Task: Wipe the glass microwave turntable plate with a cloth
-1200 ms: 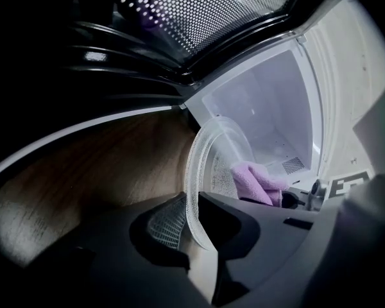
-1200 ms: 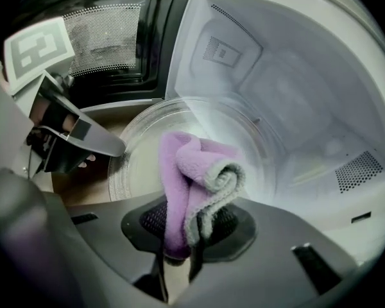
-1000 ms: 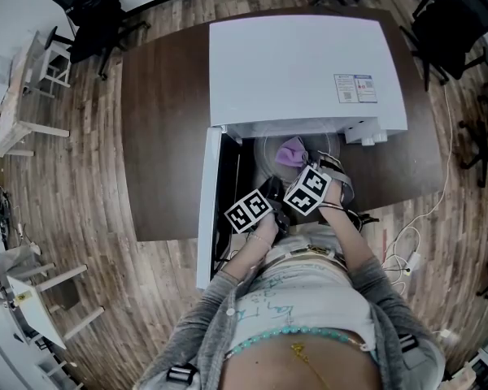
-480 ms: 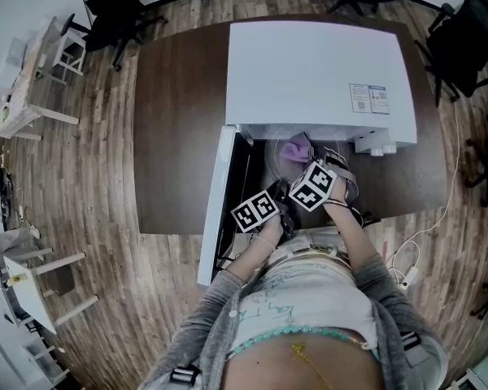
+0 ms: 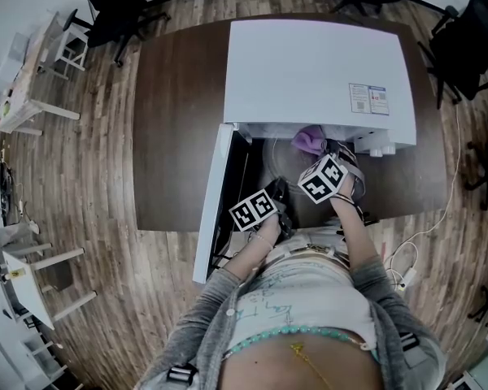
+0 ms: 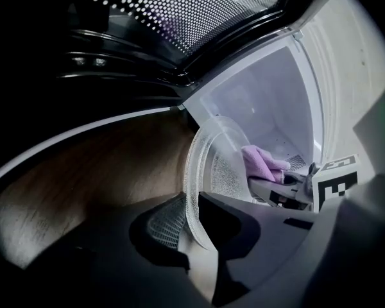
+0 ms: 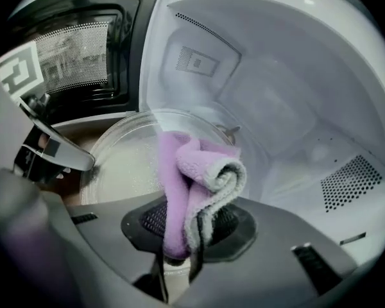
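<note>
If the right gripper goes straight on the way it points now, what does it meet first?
Probably the glass turntable plate, met by the purple cloth in the right gripper's jaws; the depth is unclear.

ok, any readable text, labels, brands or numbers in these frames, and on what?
Sticker on top of the microwave, head view: printed, but too small to read.
Left marker cube and right marker cube: black-and-white square patterns only, no letters or digits.
Both gripper views: no text, only those same patterns.
Nothing can be quoted.
</note>
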